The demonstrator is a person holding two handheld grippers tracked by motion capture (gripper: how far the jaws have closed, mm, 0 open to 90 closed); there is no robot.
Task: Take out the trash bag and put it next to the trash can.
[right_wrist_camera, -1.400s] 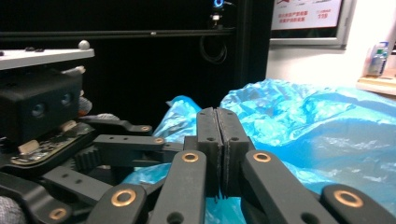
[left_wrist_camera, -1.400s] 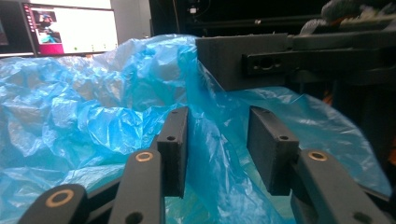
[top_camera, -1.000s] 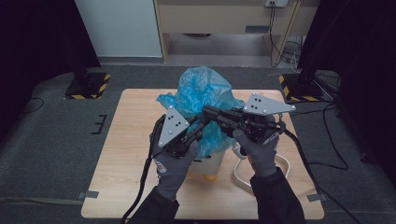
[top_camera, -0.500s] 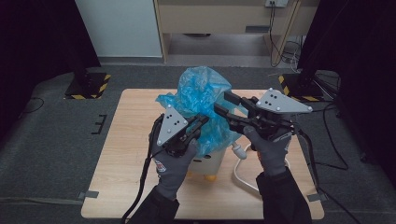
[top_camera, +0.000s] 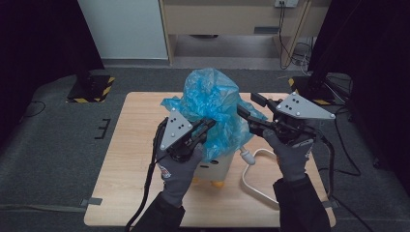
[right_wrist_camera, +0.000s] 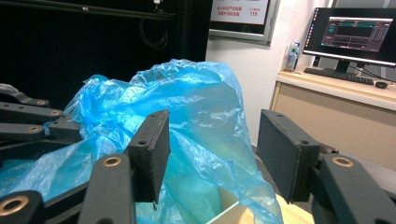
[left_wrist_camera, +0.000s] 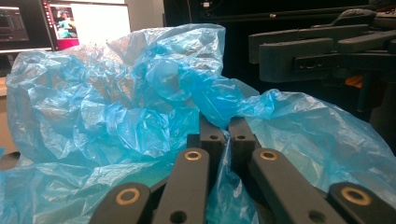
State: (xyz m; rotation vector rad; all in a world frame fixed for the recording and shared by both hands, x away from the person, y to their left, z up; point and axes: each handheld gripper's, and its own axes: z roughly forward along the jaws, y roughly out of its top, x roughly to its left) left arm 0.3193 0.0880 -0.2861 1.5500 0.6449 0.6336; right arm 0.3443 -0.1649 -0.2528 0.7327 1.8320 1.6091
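While the left gripper (top_camera: 207, 126) pinches the blue bag (top_camera: 212, 108) over the white bin (top_camera: 220, 168), the right gripper (top_camera: 247, 107), jaws apart beside the bag, could snag and tear the thin film.

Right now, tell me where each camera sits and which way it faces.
High view: above the table's near side, facing forward and down; forearms, gloved hands, both grippers.
Left gripper view: on the left gripper, along jaws shut on the blue bag.
Right gripper view: on the right gripper, jaws open.
All share the bag.
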